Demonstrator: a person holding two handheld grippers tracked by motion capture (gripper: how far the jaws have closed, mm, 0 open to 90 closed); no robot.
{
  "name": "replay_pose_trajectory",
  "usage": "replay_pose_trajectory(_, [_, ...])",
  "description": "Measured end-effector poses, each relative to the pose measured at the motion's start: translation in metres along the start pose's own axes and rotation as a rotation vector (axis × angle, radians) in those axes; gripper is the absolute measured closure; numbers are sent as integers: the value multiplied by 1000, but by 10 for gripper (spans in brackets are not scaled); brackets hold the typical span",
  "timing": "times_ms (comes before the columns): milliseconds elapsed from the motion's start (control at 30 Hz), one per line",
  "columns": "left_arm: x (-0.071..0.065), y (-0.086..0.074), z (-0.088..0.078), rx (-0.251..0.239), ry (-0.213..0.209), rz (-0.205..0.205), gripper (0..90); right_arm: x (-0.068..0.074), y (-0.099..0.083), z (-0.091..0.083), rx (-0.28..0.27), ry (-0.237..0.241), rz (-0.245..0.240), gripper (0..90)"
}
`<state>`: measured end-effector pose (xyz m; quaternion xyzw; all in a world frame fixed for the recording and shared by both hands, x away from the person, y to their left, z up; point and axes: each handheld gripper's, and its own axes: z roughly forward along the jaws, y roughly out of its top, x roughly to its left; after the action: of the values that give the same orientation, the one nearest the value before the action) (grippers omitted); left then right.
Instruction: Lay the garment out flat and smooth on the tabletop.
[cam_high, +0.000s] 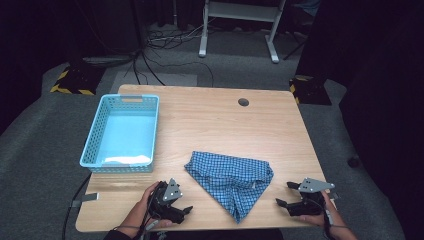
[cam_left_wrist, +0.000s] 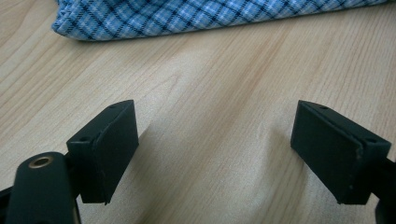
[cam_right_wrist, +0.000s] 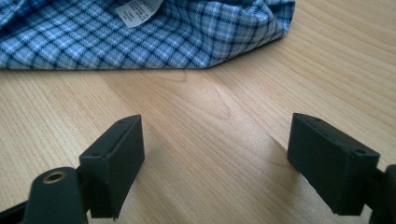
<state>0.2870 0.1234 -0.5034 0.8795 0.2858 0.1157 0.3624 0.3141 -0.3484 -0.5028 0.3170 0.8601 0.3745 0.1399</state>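
Both hands sit low at the near edge of the desk (cam_high: 210, 120), and the blue checked cloth (cam_high: 231, 179) lies crumpled between them, its pointed corner reaching down almost to that near edge. The left hand-held gripper (cam_high: 186, 211) rests just short of the cloth's left side, jaws spread wide with nothing between them; in the left gripper view there is bare wood between the jaws and the cloth's folded hem (cam_left_wrist: 205, 18) lies across the top, apart from them. Over on the other side, the right hand-held gripper (cam_high: 286, 195) is close to the desk's right corner, jaws likewise wide apart and empty; in the right gripper view the cloth's edge is ahead, white label (cam_right_wrist: 137, 10) showing, with a strip of open wood before it. Plenty of free desk beyond the cloth towards the far edge and the round cable hole (cam_high: 243, 102). The light blue basket (cam_high: 95, 135) hugs the left edge, well apart from the cloth.
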Motion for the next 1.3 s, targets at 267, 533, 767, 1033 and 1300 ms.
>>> replay_pose_trajectory(267, [0,0,1,-2,2,-4,148,0,2,0,17,-2,2,189])
replay_pose_trajectory(533, [1,3,3,1,-6,3,148,2,5,-5,58,-33,-23,204])
replay_pose_trajectory(767, [2,3,4,-3,-11,8,148,5,15,-11,25,-46,-44,212])
replay_pose_trajectory(1033, [2,3,3,-1,-9,7,149,10,29,-17,1,-54,-80,217])
replay_pose_trajectory(1300, [2,4,4,-2,-9,10,148,12,36,-15,1,-44,-93,222])
